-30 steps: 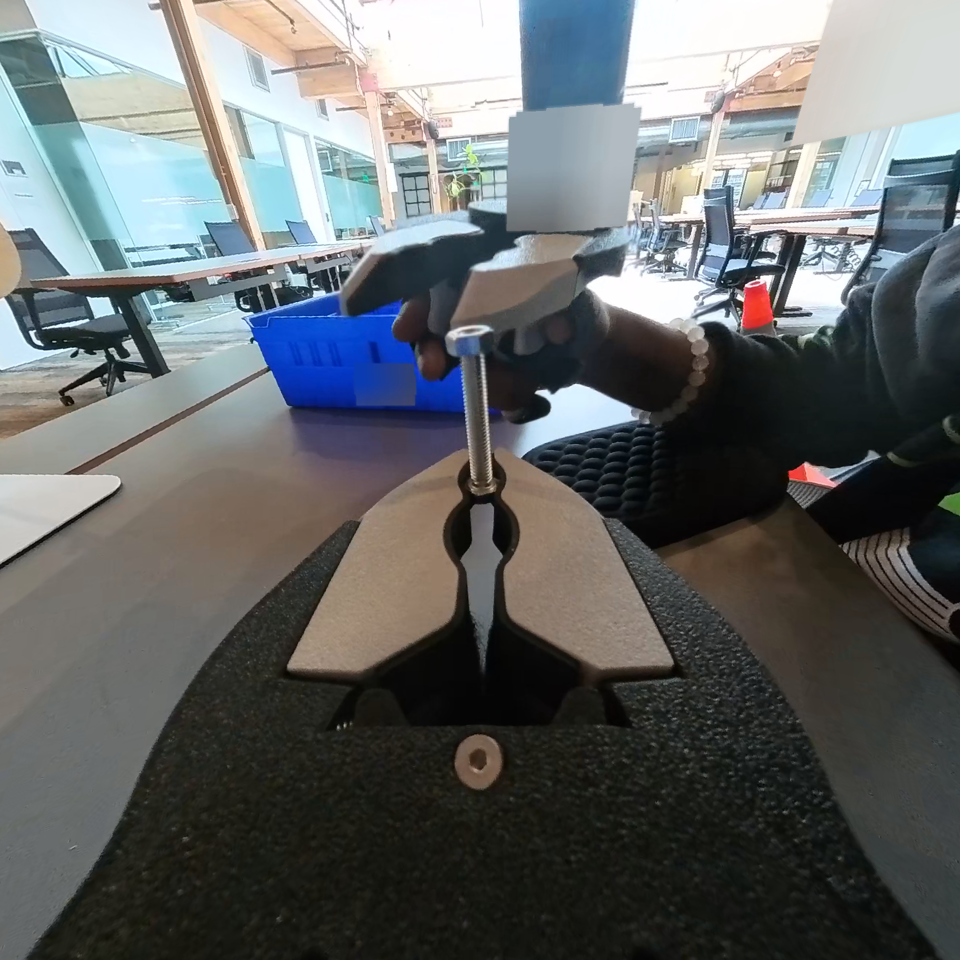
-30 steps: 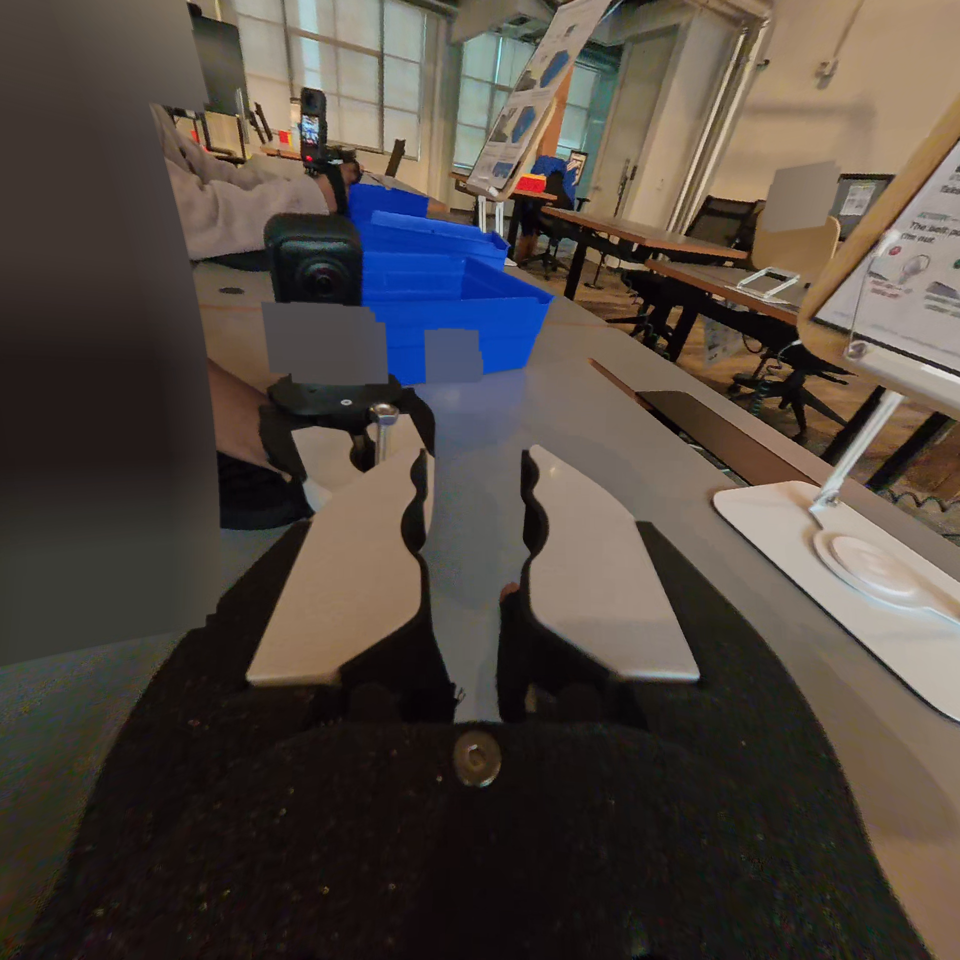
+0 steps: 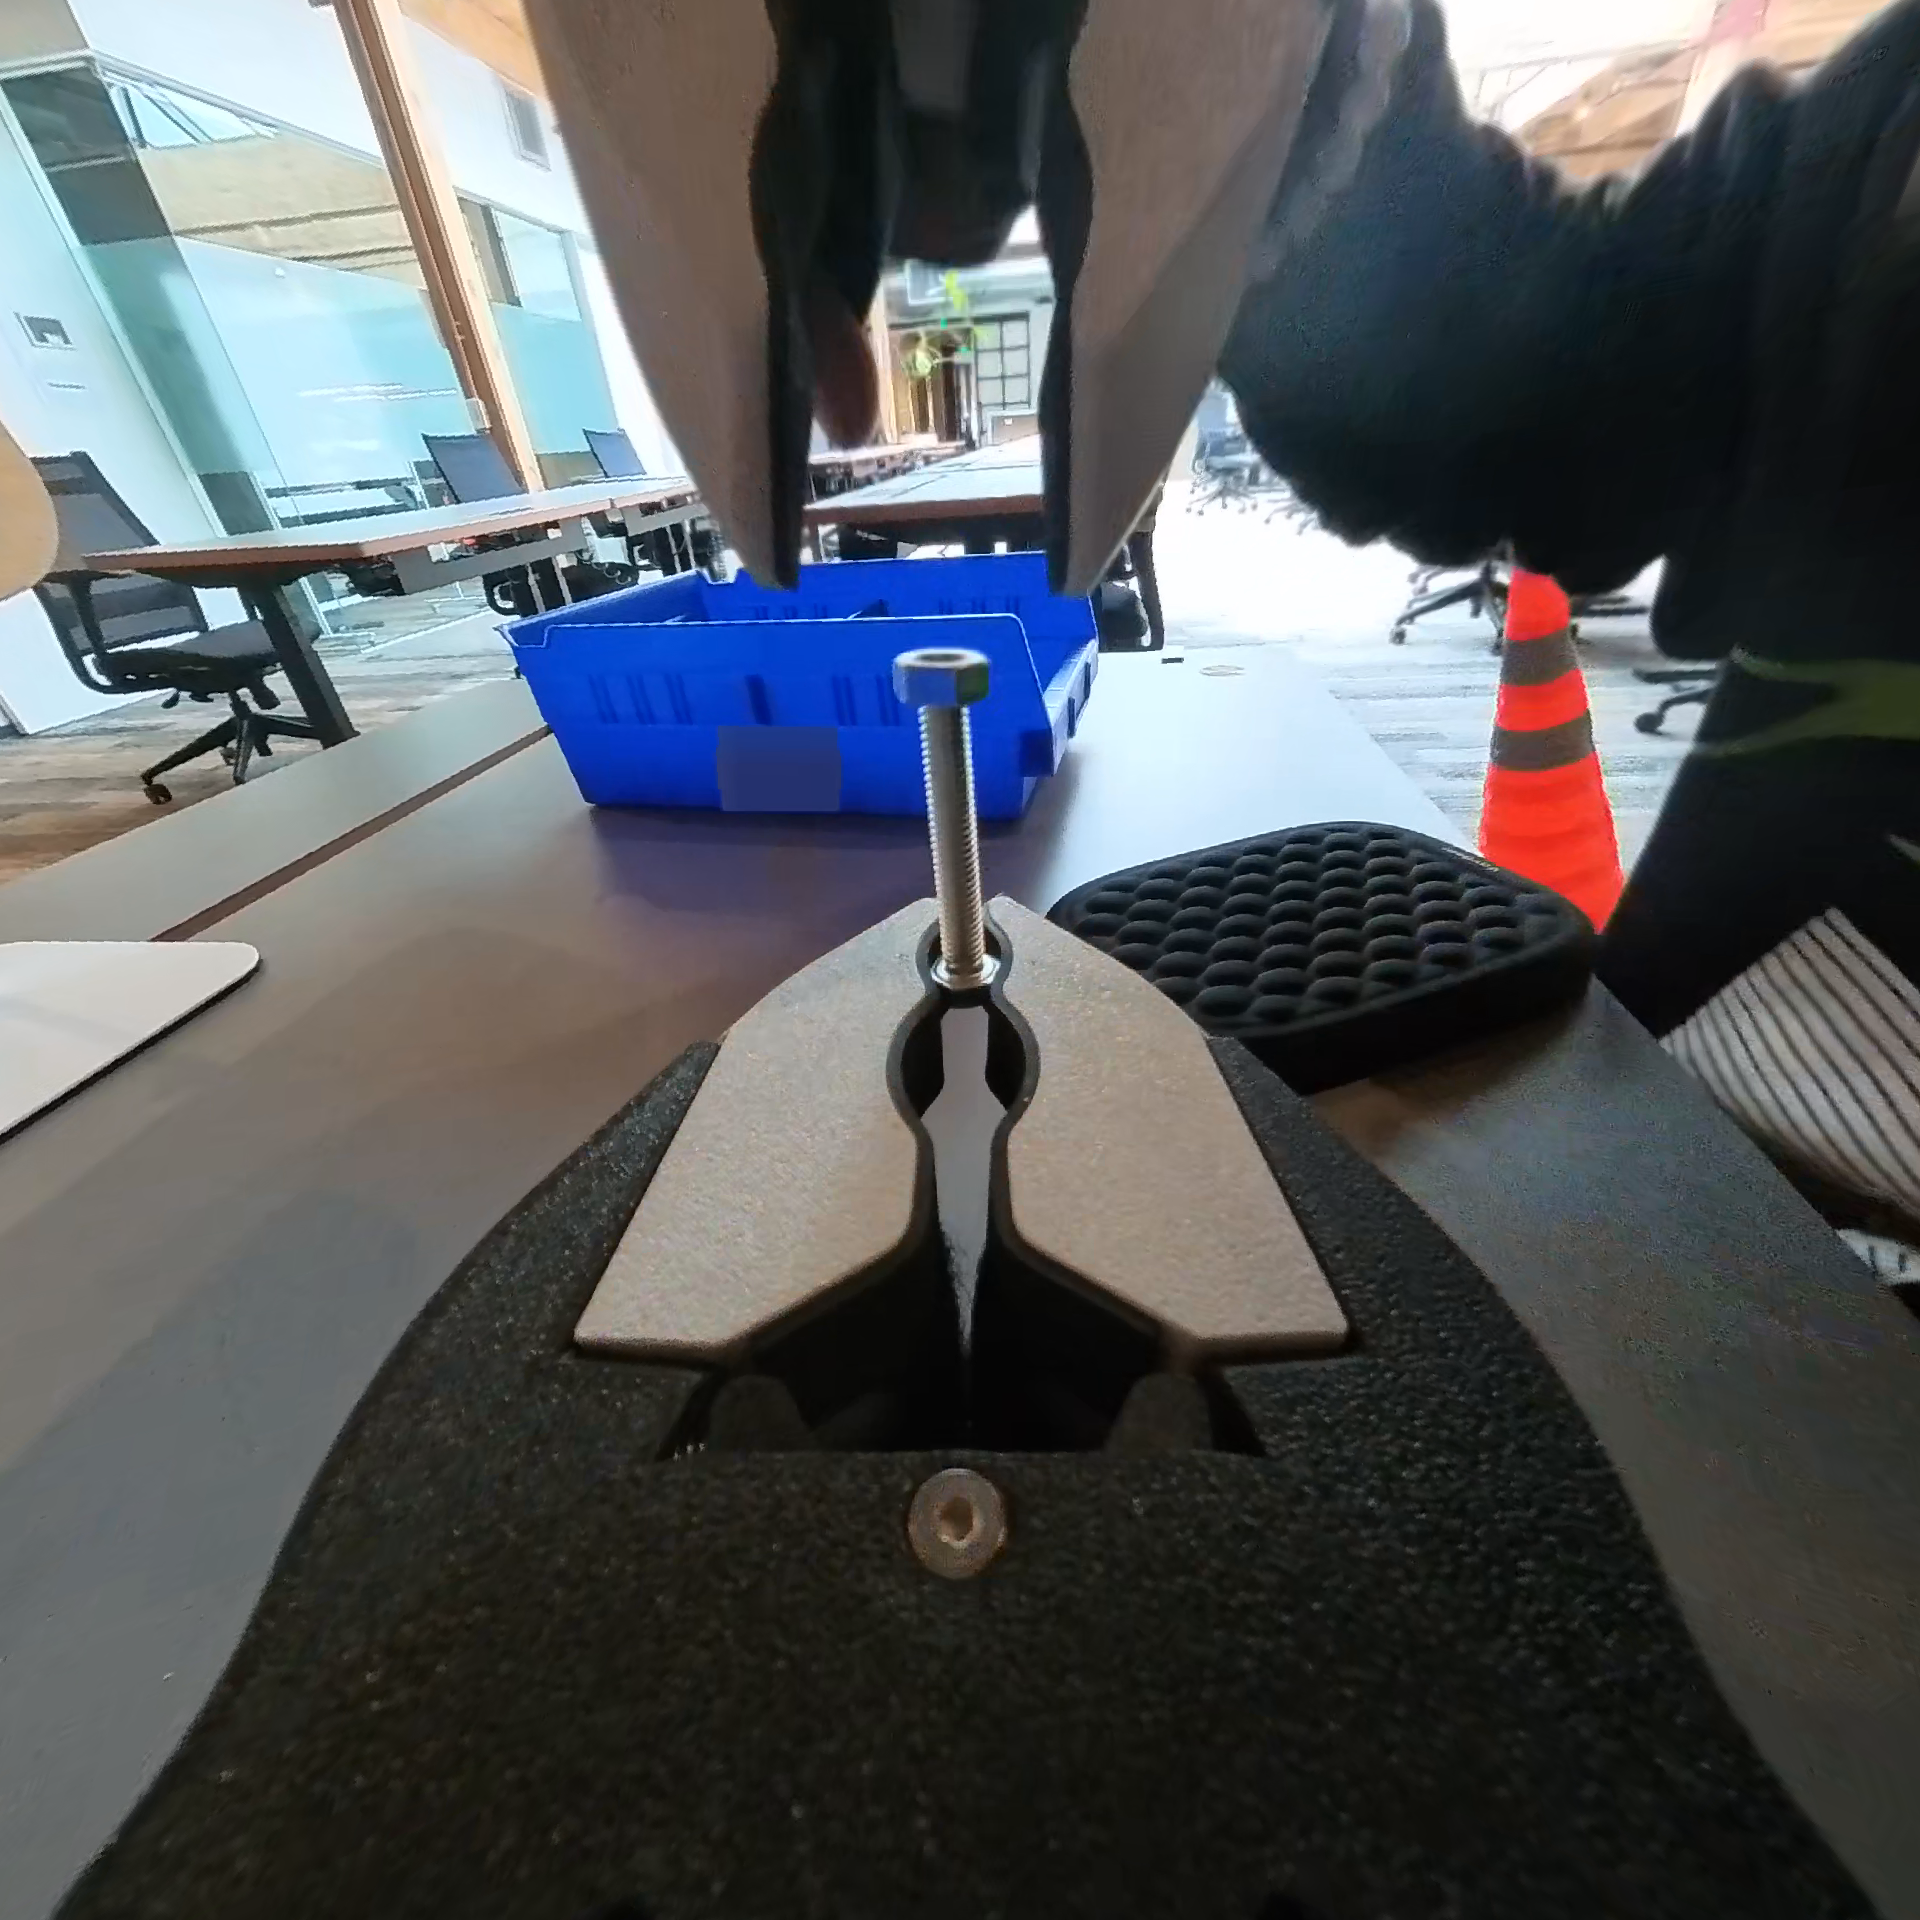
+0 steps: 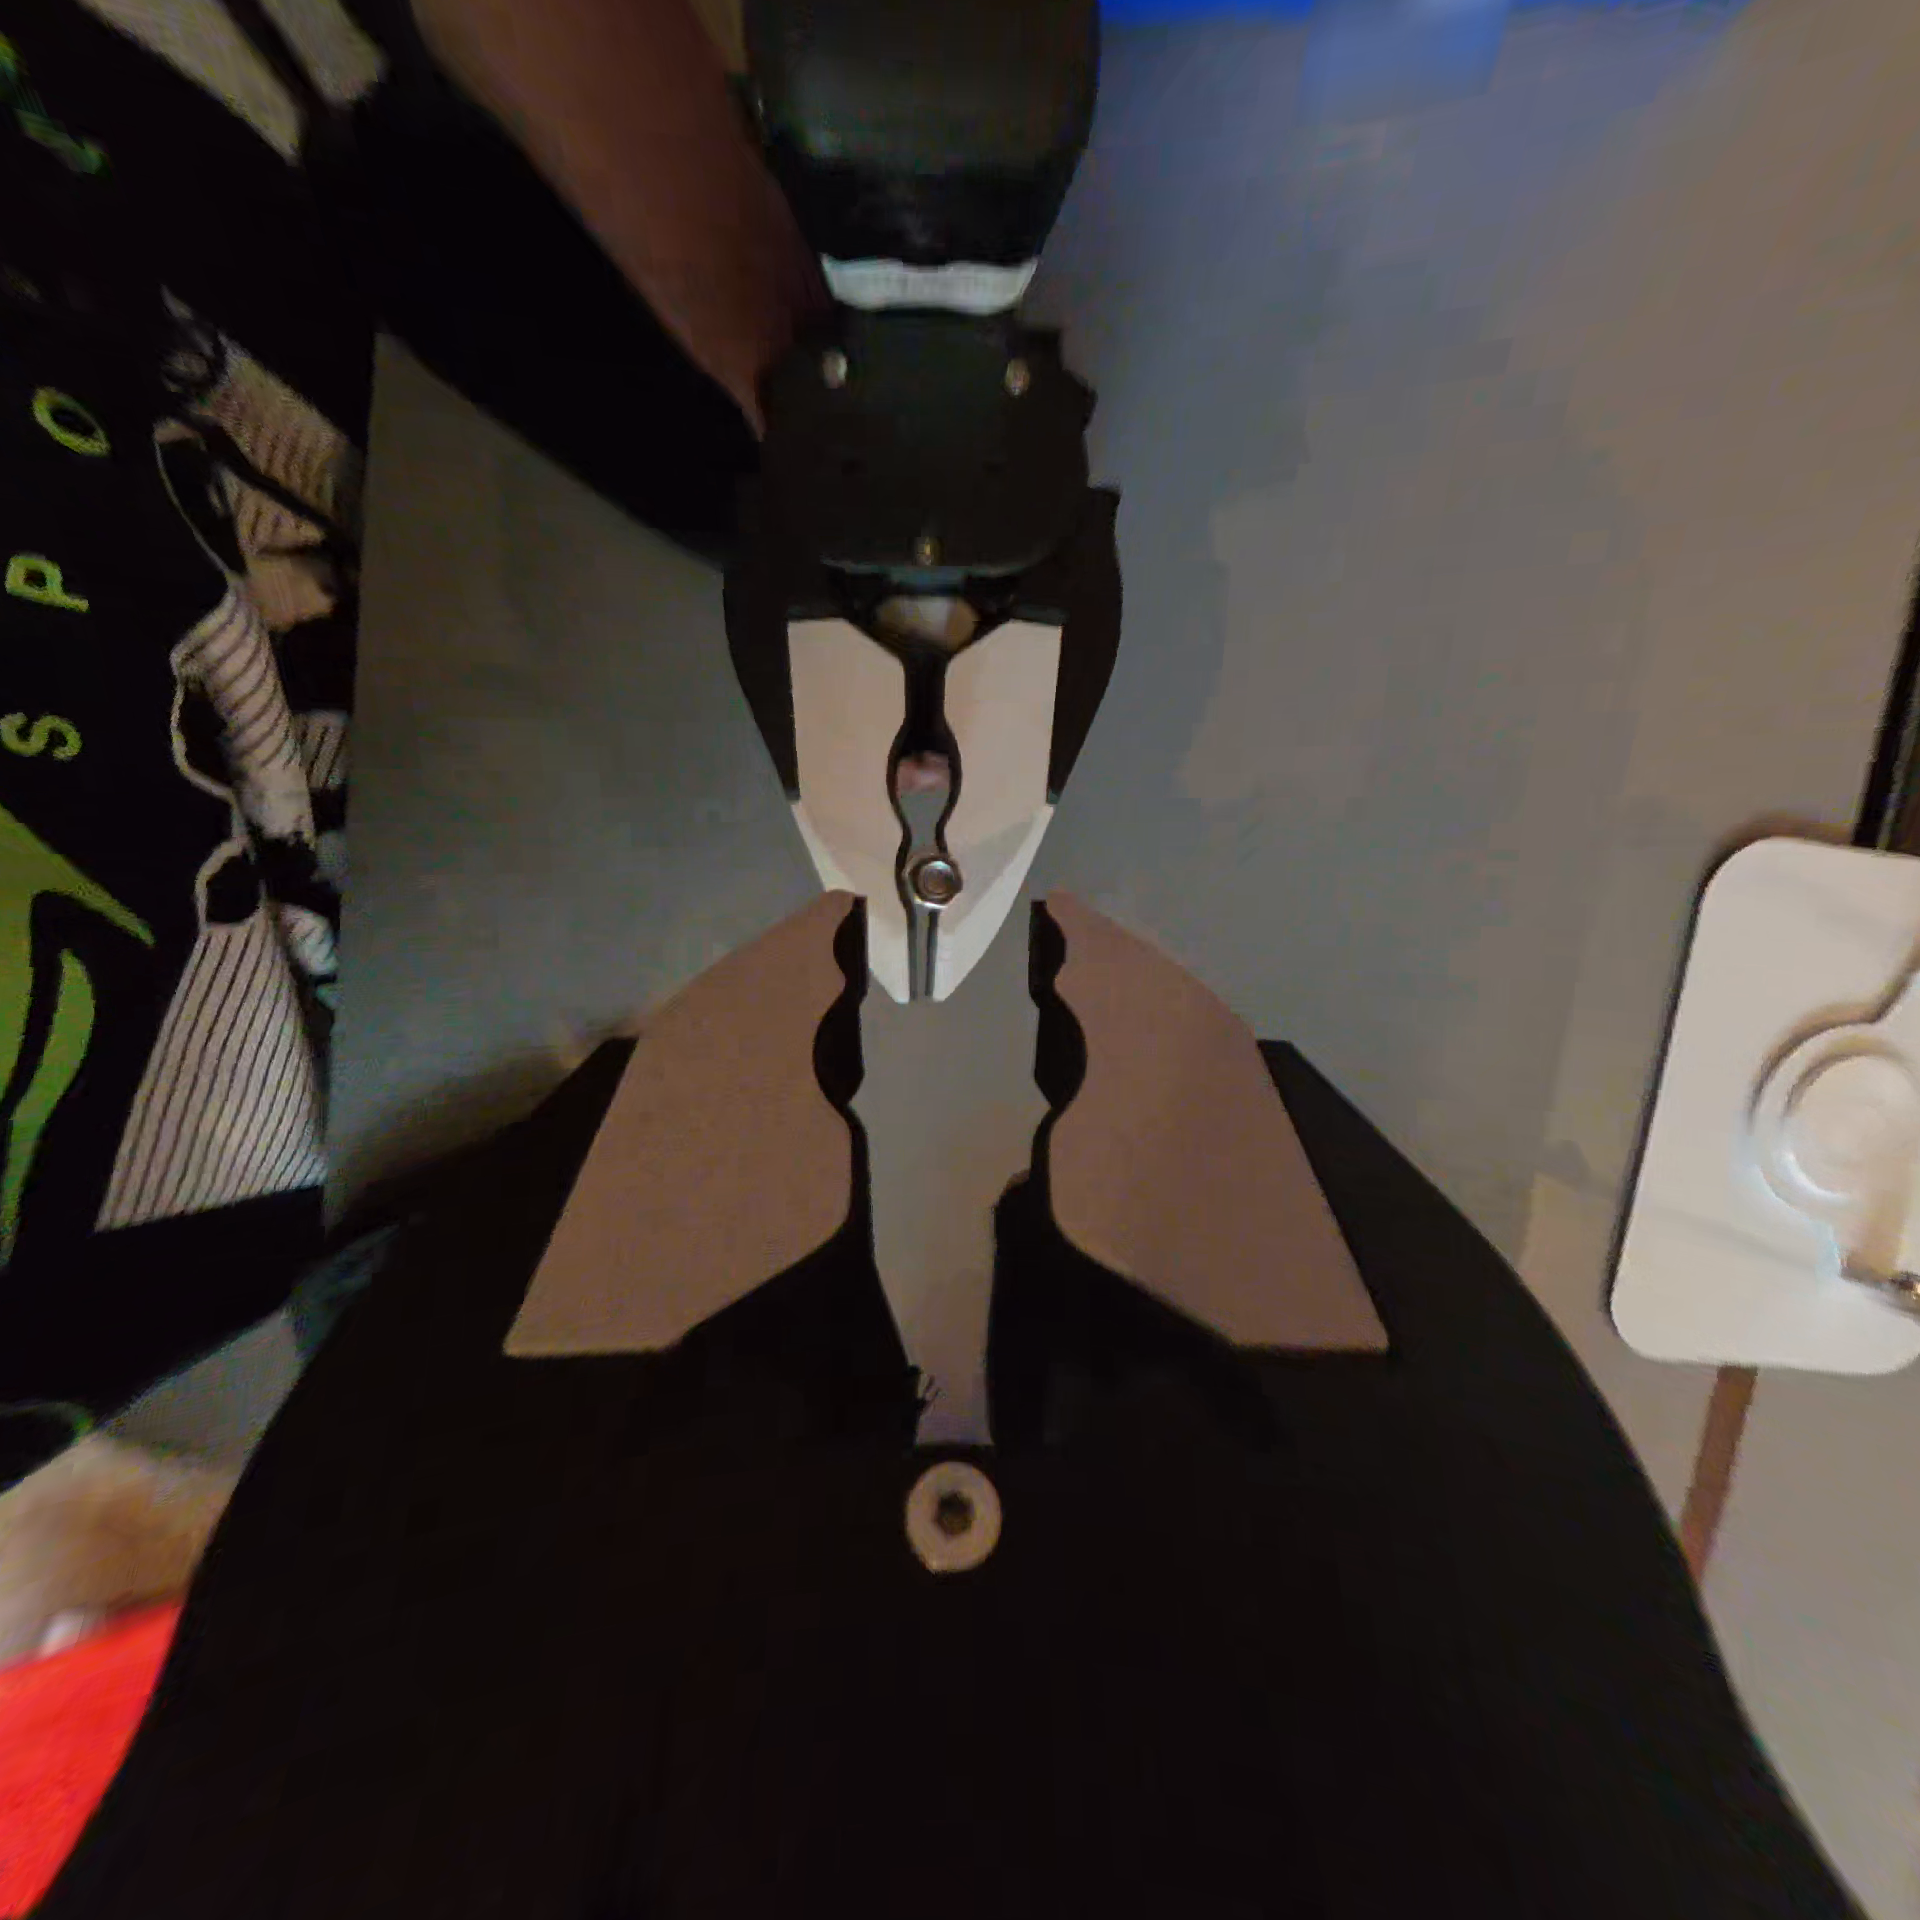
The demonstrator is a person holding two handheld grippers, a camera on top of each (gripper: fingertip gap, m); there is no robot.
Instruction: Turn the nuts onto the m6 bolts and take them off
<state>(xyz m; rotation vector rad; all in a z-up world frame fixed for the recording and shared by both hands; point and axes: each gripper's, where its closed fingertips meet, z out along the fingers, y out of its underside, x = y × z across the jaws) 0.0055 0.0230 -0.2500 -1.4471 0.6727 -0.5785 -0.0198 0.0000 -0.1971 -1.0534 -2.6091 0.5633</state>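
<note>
we've got the bolt upright, pinched at its base by our left gripper | nut on top | right gripper spread, hanging just above, not touching

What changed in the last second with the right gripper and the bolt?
The right gripper moved from beside the nut to directly above it, pointing down, open and not yet touching. The left gripper stays shut on the upright bolt, nut at its top. The blue bin is unmoved.
</note>
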